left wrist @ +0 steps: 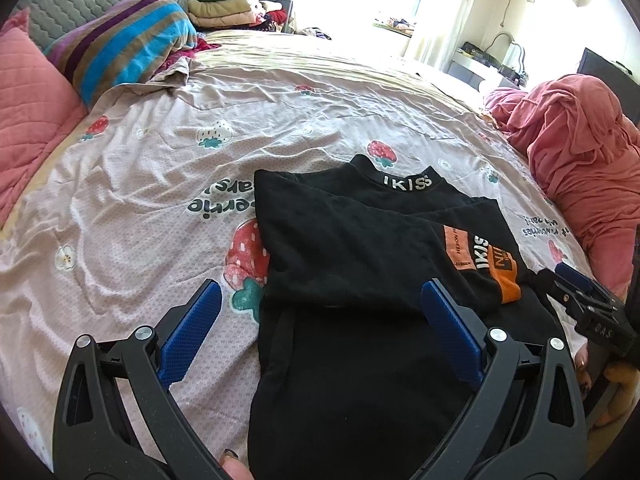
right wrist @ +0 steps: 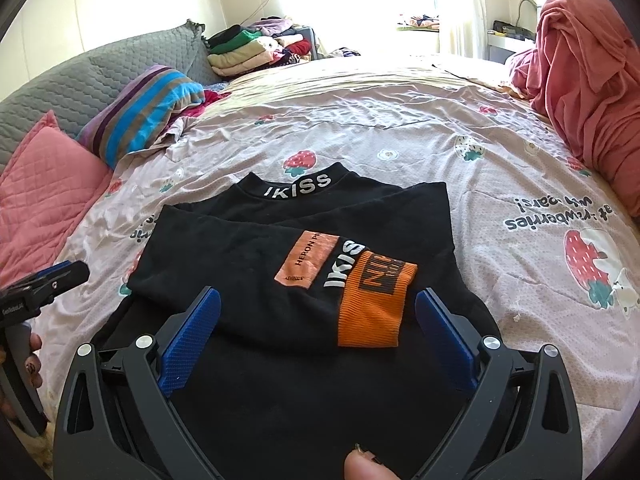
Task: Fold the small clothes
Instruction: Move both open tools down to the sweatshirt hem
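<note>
A small black top [left wrist: 340, 248] [right wrist: 256, 264] with white "IKISS" lettering on its collar lies flat on the bed. Both sleeves are folded across its chest, and the orange cuff [right wrist: 374, 300] [left wrist: 508, 276] rests on top. My left gripper [left wrist: 322, 292] hovers open over the top's left lower part, with nothing between its blue pads. Over the hem, just before the cuff, my right gripper [right wrist: 318, 300] is open too and holds nothing. Each gripper shows at the edge of the other's view: the right gripper [left wrist: 588, 300] and the left gripper [right wrist: 48, 280].
The strawberry-print bedsheet [left wrist: 160, 184] [right wrist: 440, 152] spreads all around the top. Pink and striped pillows [left wrist: 120, 48] lie at the left, a stack of folded clothes [right wrist: 248, 52] at the head, and a heap of pink cloth [left wrist: 576, 152] [right wrist: 588, 80] at the right edge.
</note>
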A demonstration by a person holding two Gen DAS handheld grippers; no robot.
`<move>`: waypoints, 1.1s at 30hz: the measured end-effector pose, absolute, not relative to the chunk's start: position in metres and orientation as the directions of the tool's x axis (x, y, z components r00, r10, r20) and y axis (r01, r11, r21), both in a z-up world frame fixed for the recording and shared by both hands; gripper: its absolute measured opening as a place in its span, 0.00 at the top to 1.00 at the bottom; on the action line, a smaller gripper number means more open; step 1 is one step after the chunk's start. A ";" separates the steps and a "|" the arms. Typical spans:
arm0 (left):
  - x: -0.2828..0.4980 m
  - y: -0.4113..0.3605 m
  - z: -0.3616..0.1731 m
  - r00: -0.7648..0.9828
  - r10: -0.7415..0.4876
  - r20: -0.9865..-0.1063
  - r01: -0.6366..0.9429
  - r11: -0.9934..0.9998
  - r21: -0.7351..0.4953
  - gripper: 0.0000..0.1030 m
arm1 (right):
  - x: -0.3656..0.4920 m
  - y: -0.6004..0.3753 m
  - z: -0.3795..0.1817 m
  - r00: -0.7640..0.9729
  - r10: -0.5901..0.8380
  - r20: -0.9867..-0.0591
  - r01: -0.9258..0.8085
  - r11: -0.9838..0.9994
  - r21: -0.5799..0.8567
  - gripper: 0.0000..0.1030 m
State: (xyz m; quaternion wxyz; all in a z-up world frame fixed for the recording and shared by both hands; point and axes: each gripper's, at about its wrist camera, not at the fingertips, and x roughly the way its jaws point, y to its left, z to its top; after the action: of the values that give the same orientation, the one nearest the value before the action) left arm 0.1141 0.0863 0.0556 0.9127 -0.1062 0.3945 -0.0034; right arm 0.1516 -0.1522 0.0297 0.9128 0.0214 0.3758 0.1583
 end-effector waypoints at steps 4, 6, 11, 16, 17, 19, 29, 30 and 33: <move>0.102 0.089 0.052 0.691 -0.090 -0.717 -0.080 0.977 -0.200 0.09 | 0.150 -0.154 0.030 0.669 0.305 -0.678 -0.272 0.949 0.159 0.05; 0.096 0.090 0.049 0.689 -0.085 -0.720 -0.084 0.977 -0.197 0.09 | 0.149 -0.155 0.030 0.668 0.306 -0.678 -0.272 0.949 0.160 0.05; 0.081 0.095 0.045 0.689 -0.088 -0.719 -0.094 0.973 -0.209 0.09 | 0.149 -0.155 0.030 0.668 0.305 -0.679 -0.272 0.949 0.159 0.05; 0.072 0.102 0.042 0.687 -0.091 -0.721 -0.113 0.967 -0.230 0.09 | 0.145 -0.158 0.031 0.669 0.307 -0.677 -0.277 0.948 0.155 0.05; 0.071 0.103 0.041 0.686 -0.093 -0.721 -0.116 0.965 -0.235 0.09 | 0.144 -0.158 0.031 0.668 0.308 -0.677 -0.280 0.947 0.155 0.05; 0.069 0.105 0.041 0.686 -0.098 -0.721 -0.123 0.961 -0.248 0.09 | 0.139 -0.159 0.031 0.668 0.310 -0.677 -0.284 0.946 0.154 0.05; 0.056 0.097 0.035 0.650 -0.086 -0.755 -0.120 0.970 -0.213 0.09 | 0.118 -0.168 0.035 0.670 0.301 -0.679 -0.298 0.946 0.125 0.05; 0.055 0.096 0.035 0.644 -0.084 -0.760 -0.119 0.971 -0.209 0.09 | 0.116 -0.169 0.035 0.669 0.299 -0.680 -0.296 0.947 0.125 0.04; 0.054 0.092 0.031 0.621 -0.082 -0.780 -0.115 0.974 -0.194 0.09 | 0.109 -0.177 0.033 0.667 0.288 -0.687 -0.288 0.950 0.119 0.04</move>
State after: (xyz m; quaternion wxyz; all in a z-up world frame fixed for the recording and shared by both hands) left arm 0.0543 0.0924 0.0308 0.8931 -0.1132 0.4353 0.0094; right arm 0.1087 -0.1767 0.0333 0.9130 0.0001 0.3762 0.1580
